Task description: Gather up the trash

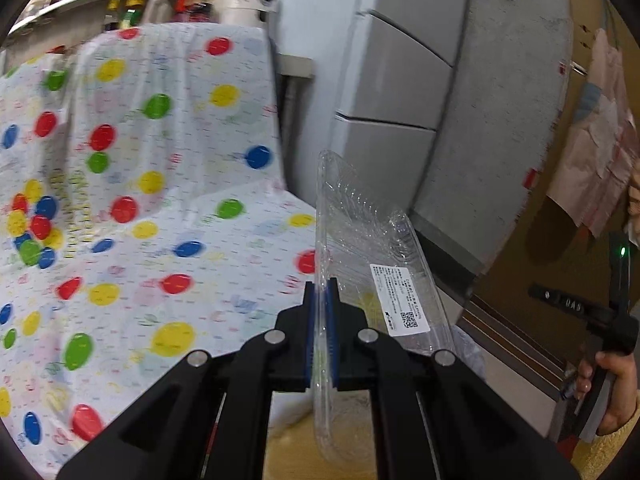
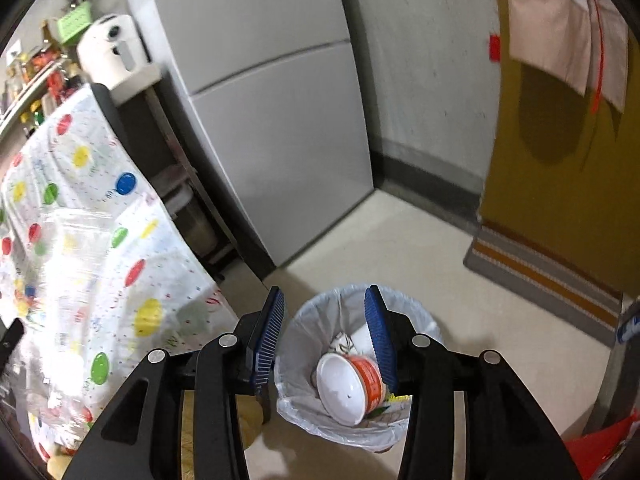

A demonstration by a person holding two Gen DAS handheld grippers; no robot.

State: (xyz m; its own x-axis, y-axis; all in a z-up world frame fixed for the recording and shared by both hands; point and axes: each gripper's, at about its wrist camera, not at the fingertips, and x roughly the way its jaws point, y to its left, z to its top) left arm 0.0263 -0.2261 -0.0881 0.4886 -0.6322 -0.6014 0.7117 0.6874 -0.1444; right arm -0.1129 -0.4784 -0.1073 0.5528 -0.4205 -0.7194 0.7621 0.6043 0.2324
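The left gripper pinches a clear plastic tray for binning, while the right gripper hangs spread above the trash bin.

The print and QR code on the white label of the clear plastic tray are showing too small to read. The tray's lower end is running behind the left hand-held gripper. Motion blur is smearing the balloon-print cloth and the shelf bottles. In the right wrist view, the tray is appearing as a glary blur, and the right hand-held gripper is hiding part of the lined trash bin; the scraps under the orange cup are staying unidentifiable.
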